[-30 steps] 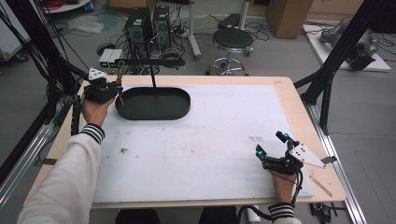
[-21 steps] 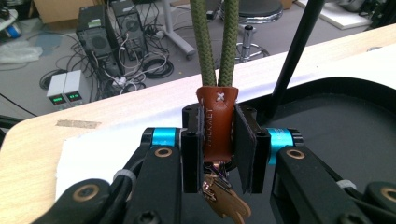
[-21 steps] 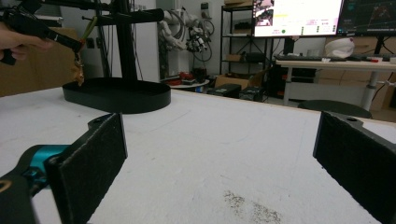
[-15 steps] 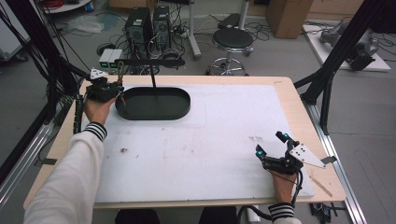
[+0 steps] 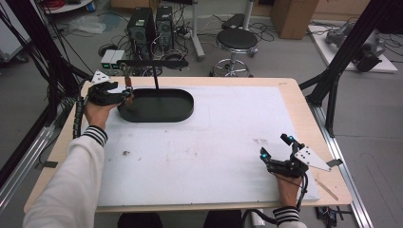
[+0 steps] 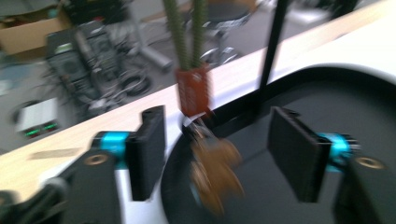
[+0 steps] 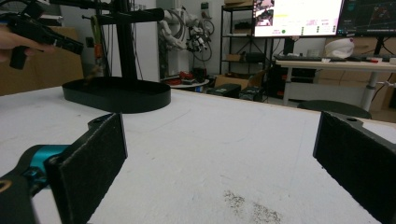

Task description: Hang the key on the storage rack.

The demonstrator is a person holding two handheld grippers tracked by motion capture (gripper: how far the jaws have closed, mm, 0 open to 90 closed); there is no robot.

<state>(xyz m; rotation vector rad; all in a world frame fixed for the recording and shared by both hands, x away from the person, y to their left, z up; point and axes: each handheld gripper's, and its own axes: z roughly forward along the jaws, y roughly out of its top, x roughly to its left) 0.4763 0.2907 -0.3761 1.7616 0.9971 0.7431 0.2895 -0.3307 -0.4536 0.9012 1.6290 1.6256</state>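
Note:
A black oval tray point(image 5: 186, 112) with an upright post point(image 5: 156, 80) and a crossbar point(image 5: 152, 62) stands at the table's back left. From the bar hang green cords point(image 6: 187, 32) with a red-brown clasp point(image 6: 194, 91) and a blurred brown charm point(image 6: 215, 172) over the tray's left end. My left gripper point(image 5: 128, 95) is at that end. Its jaws have just been opening, and the charm dangles between them point(image 6: 219, 154) with neither pad touching it. My right gripper point(image 5: 274, 146) rests near the front right of the white mat, open and holding nothing point(image 7: 224, 163).
The white mat point(image 5: 214, 142) covers most of the wooden table point(image 5: 294, 88). A smudge of dirt point(image 7: 252, 207) lies just ahead of my right gripper. Black frame struts point(image 5: 332, 71) rise at the right edge, and cables hang at the left.
The left hand has stayed beside the tray's left end with only a slight shift. The right hand has not moved.

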